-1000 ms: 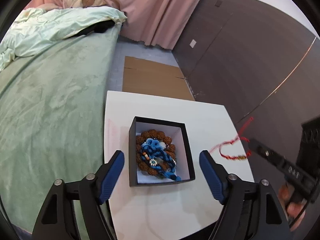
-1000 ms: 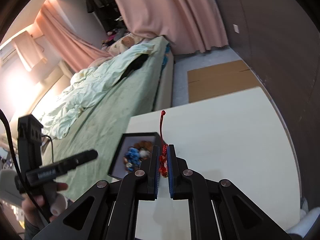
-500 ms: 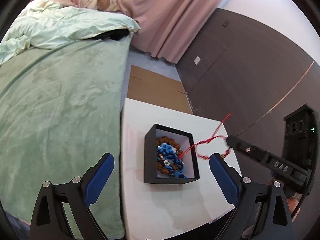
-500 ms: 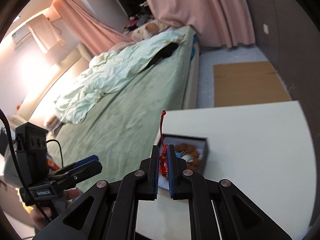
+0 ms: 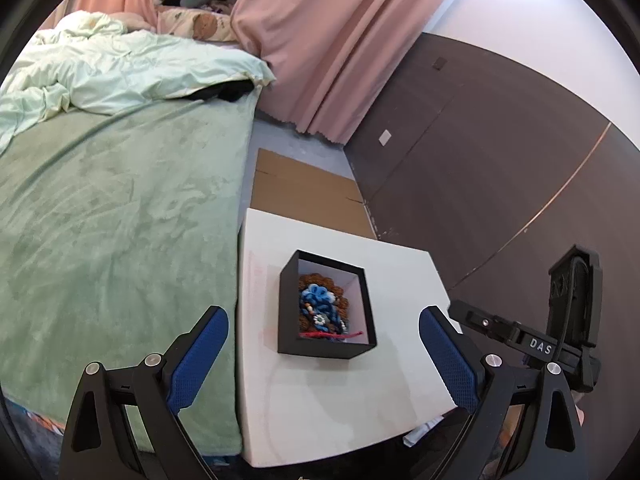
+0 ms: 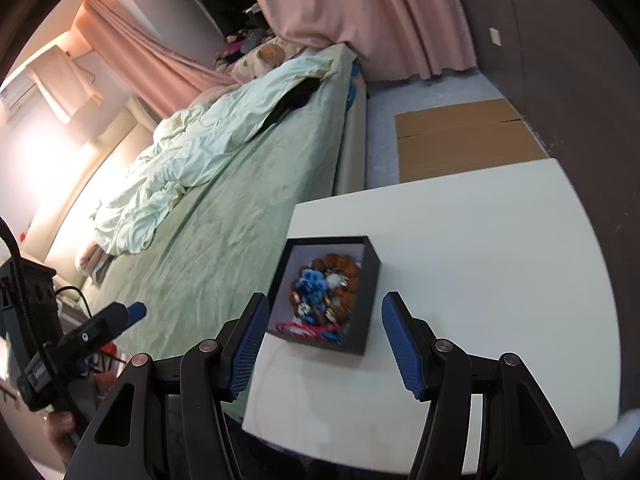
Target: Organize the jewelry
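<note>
Since a second ago my right gripper (image 6: pixel 322 338) has let go of the red cord bracelet (image 6: pixel 306 327), which was pinched between its pads and now lies in the black box (image 6: pixel 370 280), at the box's near end, on top of the other jewelry. My right jaws are opening at this moment with nothing between them; the blue pads (image 6: pixel 250 346) stand either side of the box's near edge, above it and not touching. My left gripper (image 5: pixel 322 354) has gone from fairly wide to fully spread and holds nothing; it hovers back from the box, which sits ahead of it between the lines of its two fingers.

Just ahead of both tools, the box rests on the white table (image 6: pixel 500 240), toward the table's left edge as my right camera sees it. Inside it, beyond the red cord, lie a blue beaded piece (image 5: pixel 318 300) and a ring of brown beads (image 6: pixel 340 268), tangled together. In the left view the right tool's black body shows off to the right of my left fingers.

Left of the table is a bed with a green blanket (image 5: pixel 112 208) and a pale crumpled duvet (image 5: pixel 120 76). Beyond the table, flattened cardboard (image 6: pixel 460 136) lies on the floor, and farthest off hang pink curtains (image 5: pixel 332 40) beside a dark panelled wall (image 5: pixel 500 152).
</note>
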Tool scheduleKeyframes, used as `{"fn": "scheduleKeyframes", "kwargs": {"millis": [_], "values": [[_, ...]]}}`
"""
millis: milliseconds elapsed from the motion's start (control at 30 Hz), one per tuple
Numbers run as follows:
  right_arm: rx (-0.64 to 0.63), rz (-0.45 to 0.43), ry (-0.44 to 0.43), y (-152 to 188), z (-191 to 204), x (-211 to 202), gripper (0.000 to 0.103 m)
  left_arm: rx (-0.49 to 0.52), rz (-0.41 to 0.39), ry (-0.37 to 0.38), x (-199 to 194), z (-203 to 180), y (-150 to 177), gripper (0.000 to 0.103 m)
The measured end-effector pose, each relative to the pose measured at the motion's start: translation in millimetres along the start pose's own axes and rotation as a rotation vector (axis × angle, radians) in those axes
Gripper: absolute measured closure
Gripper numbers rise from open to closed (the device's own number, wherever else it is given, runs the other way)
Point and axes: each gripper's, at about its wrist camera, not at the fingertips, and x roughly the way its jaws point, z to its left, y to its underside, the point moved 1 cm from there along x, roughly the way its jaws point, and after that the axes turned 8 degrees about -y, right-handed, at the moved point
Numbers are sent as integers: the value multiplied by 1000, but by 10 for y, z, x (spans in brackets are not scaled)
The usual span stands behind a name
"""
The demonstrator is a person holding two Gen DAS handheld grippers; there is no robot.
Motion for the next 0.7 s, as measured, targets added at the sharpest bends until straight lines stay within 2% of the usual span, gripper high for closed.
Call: {"fn": "scheduleKeyframes", "kwargs": {"millis": [133,200,267,367,467,700], "values": [[9,-26,1,140,-36,-289,43,11,-21,7,-155,-114,81,7],[12,-31,-2,198,-43,-396,37,16,-30,10,-217,-168,112,7],[18,-45,-7,253,-53,-513,26,26,-39,6,-295,-232,161,6],[50,-65,-16,347,-91,-703,21,40,-55,7,-404,-337,239,5],[56,-72,22,423,-97,-864,7,51,-82,6,-532,-434,317,0],[24,-121,73,638,-60,-1268,6,137,-124,-22,-773,-733,529,0]]}}
